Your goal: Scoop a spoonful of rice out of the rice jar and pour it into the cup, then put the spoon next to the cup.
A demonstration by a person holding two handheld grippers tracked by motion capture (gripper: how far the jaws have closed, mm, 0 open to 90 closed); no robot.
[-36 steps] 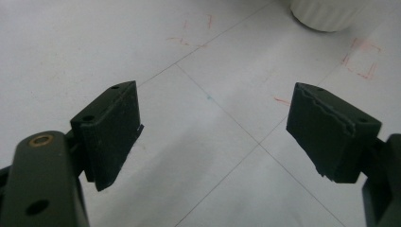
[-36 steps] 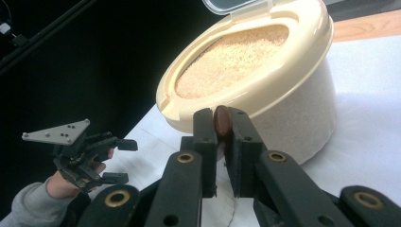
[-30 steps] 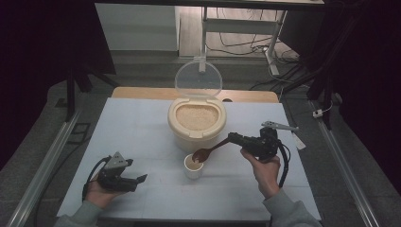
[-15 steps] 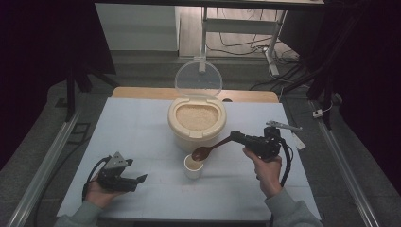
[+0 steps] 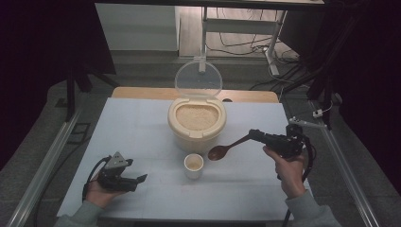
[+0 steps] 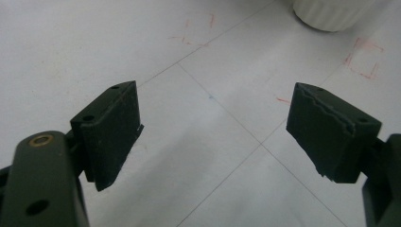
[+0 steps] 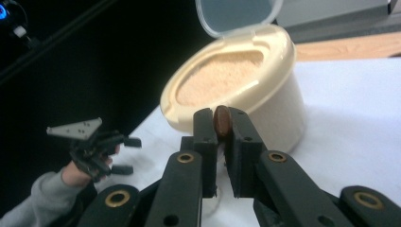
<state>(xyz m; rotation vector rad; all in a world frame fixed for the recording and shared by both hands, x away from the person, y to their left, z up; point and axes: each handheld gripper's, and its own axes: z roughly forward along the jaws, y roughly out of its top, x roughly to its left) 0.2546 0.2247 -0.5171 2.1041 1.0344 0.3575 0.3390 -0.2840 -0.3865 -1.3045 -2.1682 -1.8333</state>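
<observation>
A cream container (image 5: pixel 196 125) of rice-like grain stands mid-table with its clear lid (image 5: pixel 198 78) raised; it also fills the background of the right gripper view (image 7: pixel 246 90). A small white cup (image 5: pixel 194 165) sits just in front of it. My right gripper (image 5: pixel 255 136) is shut on the handle of a brown wooden spoon (image 5: pixel 226 147), whose bowl hovers just right of the cup. Seen end-on, the spoon (image 7: pixel 221 121) sits pinched between the jaws of my right gripper (image 7: pixel 221 142). My left gripper (image 5: pixel 139 179) rests open at the front left, and its view shows bare table between the fingers (image 6: pixel 113 127).
The white table top (image 5: pixel 142 127) has thin seams and faint red marks. A wooden strip (image 5: pixel 142 92) runs along its far edge. Metal rails (image 5: pixel 47 161) flank both sides. Table legs and cables lie on the floor beyond.
The right gripper has drawn back to the right and up a little with the spoon, so the spoon bowl is now off the cup. The left gripper stays put.
</observation>
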